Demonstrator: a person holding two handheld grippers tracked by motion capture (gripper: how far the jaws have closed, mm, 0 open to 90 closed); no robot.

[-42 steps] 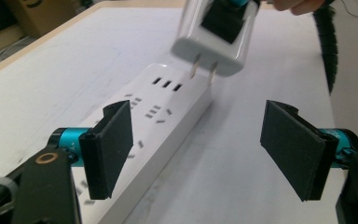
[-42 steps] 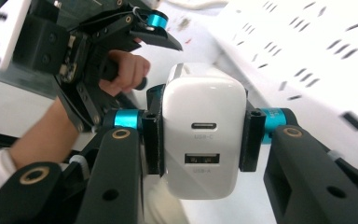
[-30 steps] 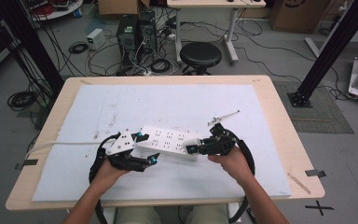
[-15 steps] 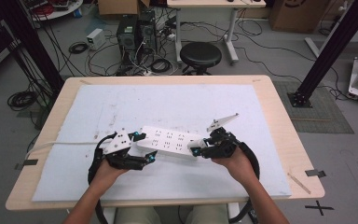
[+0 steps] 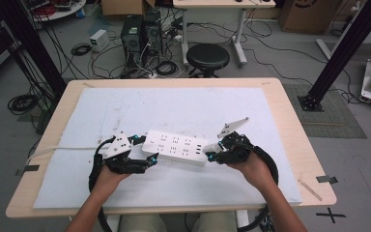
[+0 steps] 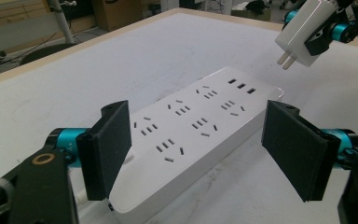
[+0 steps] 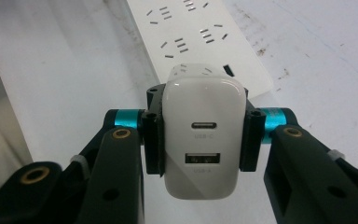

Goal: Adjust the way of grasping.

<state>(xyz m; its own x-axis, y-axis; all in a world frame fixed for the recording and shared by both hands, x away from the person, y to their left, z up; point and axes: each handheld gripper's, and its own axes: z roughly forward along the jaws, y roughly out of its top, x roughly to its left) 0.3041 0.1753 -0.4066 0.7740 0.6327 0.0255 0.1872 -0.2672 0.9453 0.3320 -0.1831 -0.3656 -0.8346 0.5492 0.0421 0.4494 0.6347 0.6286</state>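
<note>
**Inspector A:** Starting at the left, we find the left gripper (image 5: 147,160) at the left end of the power strip (image 5: 176,147). Its jaws stand wide apart, one on each side of the strip's end, and we see a gap at both pads. It holds nothing.

**Inspector B:** Agreed. The strip lies flat on the white mat (image 5: 183,108) that covers the table (image 5: 297,140), near the person's edge, with its white cord (image 5: 60,149) running off to the left. In the left gripper view we count rows of sockets along its top face.

**Inspector A:** Moving right, the right gripper (image 5: 211,152) is clamped on the white charger (image 7: 203,133). Its jaws press the two flat sides, and the face with the two USB ports looks back at the right gripper's camera.

**Inspector B:** The charger (image 6: 304,31) hangs above the strip's right end, prongs down and not yet in any socket.

**Inspector A:** On handling, we judge the charger light, rigid and smooth-shelled, so it could slip or twist if pushed off-axis. The flat sides are the proper place to hold it.

**Inspector B:** We judge the strip stiff but light enough to slide on the mat. It would want bracing across its long edges at the left end.
</note>
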